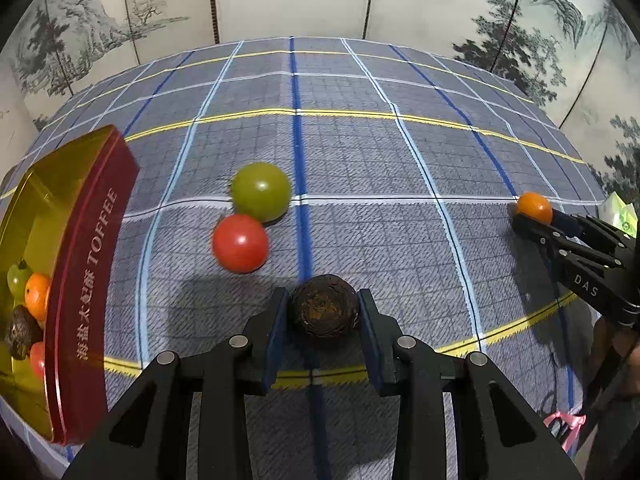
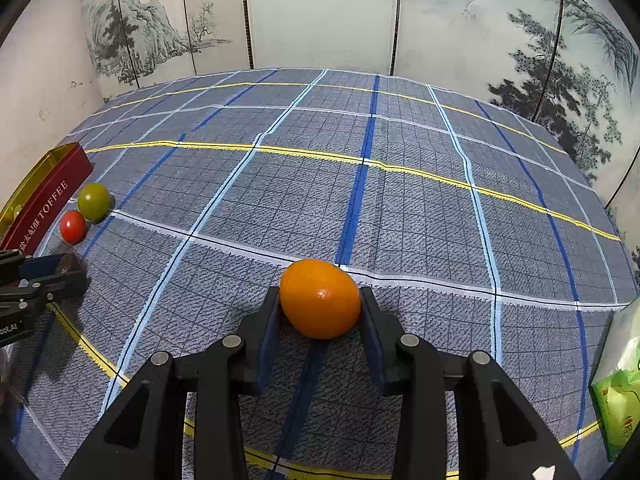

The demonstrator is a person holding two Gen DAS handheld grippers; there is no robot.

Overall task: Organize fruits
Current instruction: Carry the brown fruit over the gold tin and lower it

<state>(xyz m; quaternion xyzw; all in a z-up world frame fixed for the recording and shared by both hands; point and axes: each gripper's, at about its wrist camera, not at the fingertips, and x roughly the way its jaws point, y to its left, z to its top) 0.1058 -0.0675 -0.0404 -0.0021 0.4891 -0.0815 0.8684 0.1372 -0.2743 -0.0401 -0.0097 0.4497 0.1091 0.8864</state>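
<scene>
Fruit gripped: dark wrinkled ball (image 1: pixel 324 310) left tongs (image 1: pixel 323 314), glossy orange (image 2: pixel 320 298) right tongs (image 2: pixel 320 312).

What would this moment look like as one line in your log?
left gripper: shut on brown fruit | right gripper: shut on orange | loose: green, red | tin: partly filled

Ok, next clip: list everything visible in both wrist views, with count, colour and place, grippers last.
toffee tin: one, dark red outside, gold inside, table's left edge; holds several small fruits.
green fruit: one, loose on the cloth, touching the red one.
red fruit: one, beside the tin.
brown fruit: one, dark, between the left gripper's pads.
orange fruit: one, between the right gripper's pads.
tablecloth: one, blue-grey check.
green packet: one, right edge.
painted screen: behind the table.
left gripper: black, shut on brown fruit.
right gripper: black, shut on orange fruit.
</scene>
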